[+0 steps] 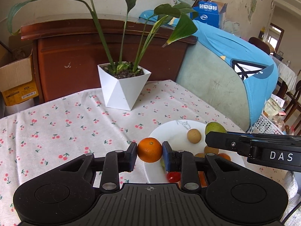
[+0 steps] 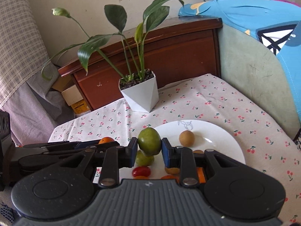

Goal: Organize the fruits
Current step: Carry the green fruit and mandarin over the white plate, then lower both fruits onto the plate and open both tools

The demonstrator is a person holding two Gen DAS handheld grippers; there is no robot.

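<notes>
My left gripper [image 1: 150, 153] is shut on an orange [image 1: 150, 150] and holds it over the left rim of the white plate [image 1: 169, 131]. My right gripper [image 2: 149, 148] is shut on a green fruit [image 2: 149, 144] above the plate's [image 2: 222, 133] left part. On the plate lie a tan round fruit [image 2: 186, 138], a second green fruit [image 2: 144, 159], a red cherry tomato [image 2: 141, 171] and several small orange and brown fruits partly hidden behind the grippers. The right gripper's body [image 1: 254, 148] shows in the left wrist view, with the green fruit [image 1: 215, 128] at its tip.
A white angular pot [image 1: 122, 88] with a leafy plant stands at the back of the cherry-print tablecloth [image 1: 56, 128]. A brown wooden cabinet [image 1: 94, 56] stands behind the table. A cushioned seat with blue cloth [image 1: 235, 66] borders the right. A cardboard box [image 1: 17, 79] sits at the far left.
</notes>
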